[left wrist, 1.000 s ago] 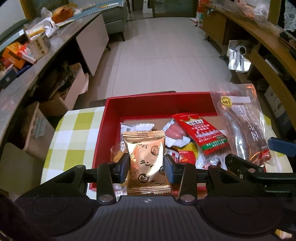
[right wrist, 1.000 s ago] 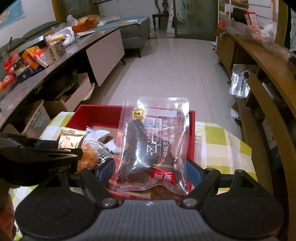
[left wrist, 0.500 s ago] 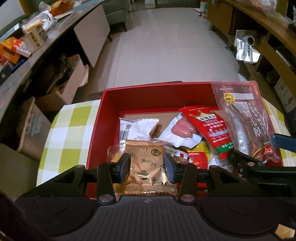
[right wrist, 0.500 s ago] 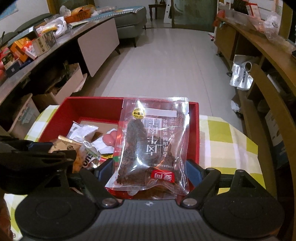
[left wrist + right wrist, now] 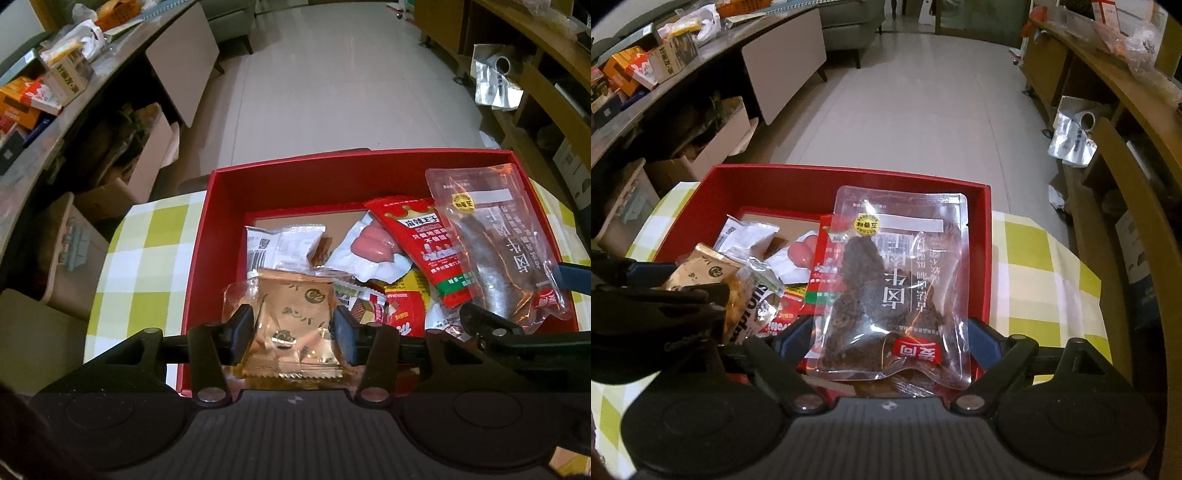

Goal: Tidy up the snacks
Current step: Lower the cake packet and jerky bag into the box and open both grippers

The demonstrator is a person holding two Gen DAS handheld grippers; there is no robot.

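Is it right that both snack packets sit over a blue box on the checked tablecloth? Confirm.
Not quite: the box is red, not blue, as the left wrist view shows. The gold packet and the clear jerky pouch do sit over it on the checked tablecloth.

A home living room — a grey sofa (image 5: 849, 22) stands at the top of the frame. Cluttered sideboard (image 5: 701, 48) upper left, checked tablecloth (image 5: 1041, 266) below — plainly domestic.

A pale tiled floor (image 5: 332, 85) runs back to a grey-green sofa (image 5: 849, 22). On the left, a long dark counter (image 5: 55, 122) (heaped with boxes) stands above cardboard boxes (image 5: 122, 173); on the right, curved wooden shelving (image 5: 1108, 122) holds a foil roll (image 5: 1075, 129).
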